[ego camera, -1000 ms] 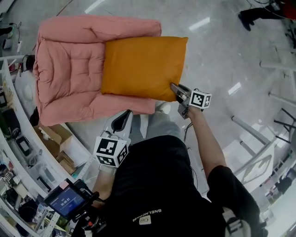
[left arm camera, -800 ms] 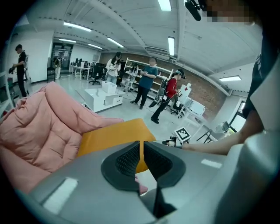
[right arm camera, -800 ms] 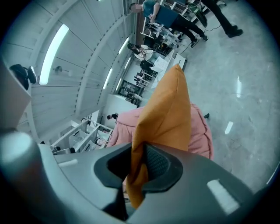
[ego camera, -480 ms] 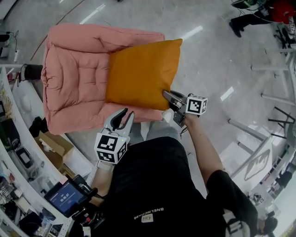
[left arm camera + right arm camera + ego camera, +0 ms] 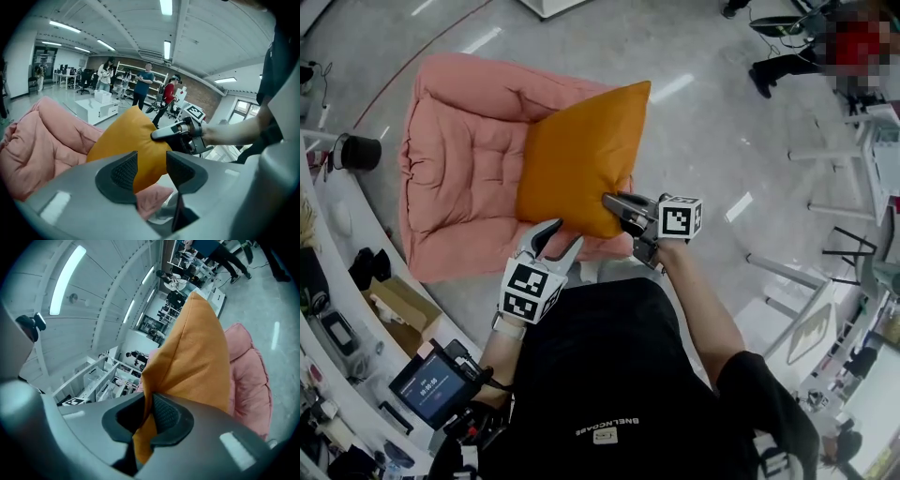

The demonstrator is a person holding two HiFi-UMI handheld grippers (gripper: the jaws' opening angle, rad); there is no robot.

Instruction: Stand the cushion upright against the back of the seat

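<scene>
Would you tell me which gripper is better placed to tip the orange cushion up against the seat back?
The right gripper: it is shut on the cushion's near corner. The left gripper has its jaws opening, pads off the cushion, by the pink seat's front edge.

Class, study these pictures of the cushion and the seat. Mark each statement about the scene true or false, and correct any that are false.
1. The right claw is shut on a corner of the orange cushion. True.
2. The left claw also grips the cushion. False: its jaws are opening, with nothing pressed between them.
3. The cushion lies flat on the floor. False: it is tilted up over the pink seat.
4. Other people stand in the background of the room. True.
</scene>
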